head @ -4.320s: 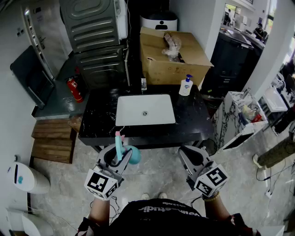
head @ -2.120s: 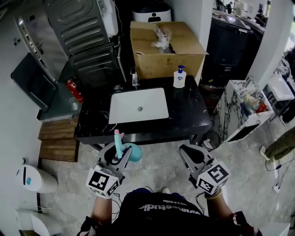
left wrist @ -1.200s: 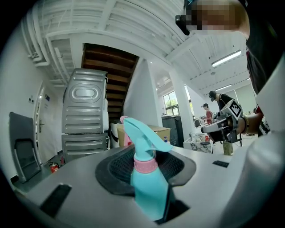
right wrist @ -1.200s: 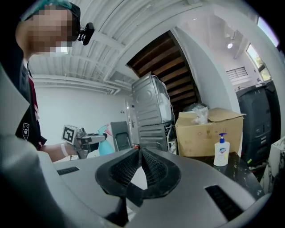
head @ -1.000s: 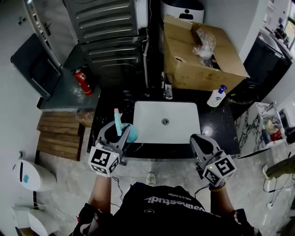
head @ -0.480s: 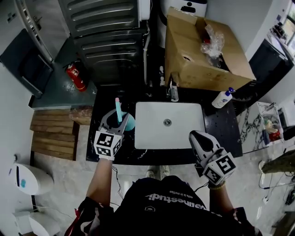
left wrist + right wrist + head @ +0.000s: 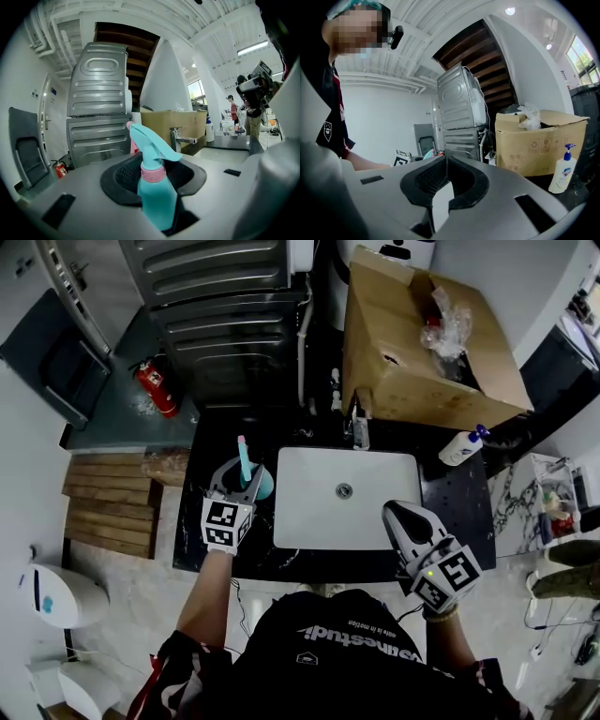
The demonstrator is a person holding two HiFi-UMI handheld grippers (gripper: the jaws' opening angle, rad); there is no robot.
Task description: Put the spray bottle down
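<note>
The teal spray bottle (image 7: 263, 482) with a pink collar and nozzle tip stands upright between the jaws of my left gripper (image 7: 246, 480), which is shut on its body. It is over the left part of the black counter (image 7: 208, 439), just left of the white sink (image 7: 314, 514). In the left gripper view the spray bottle (image 7: 157, 199) fills the gap of the left gripper (image 7: 154, 171); its base is hidden. My right gripper (image 7: 397, 515) hangs over the sink's front right corner. In the right gripper view the right gripper (image 7: 446, 164) is shut, tips touching, holding nothing.
A faucet (image 7: 360, 431) stands behind the sink, a white soap pump bottle (image 7: 463, 446) at the counter's right back. A large cardboard box (image 7: 422, 343) sits behind. Steel appliances (image 7: 225, 296), a fire extinguisher (image 7: 155, 390) and wooden pallets (image 7: 112, 507) lie to the left.
The person has stepped up to the counter. My left gripper carried the spray bottle forward and down to beside the sink. The right gripper came forward over the sink's front edge.
</note>
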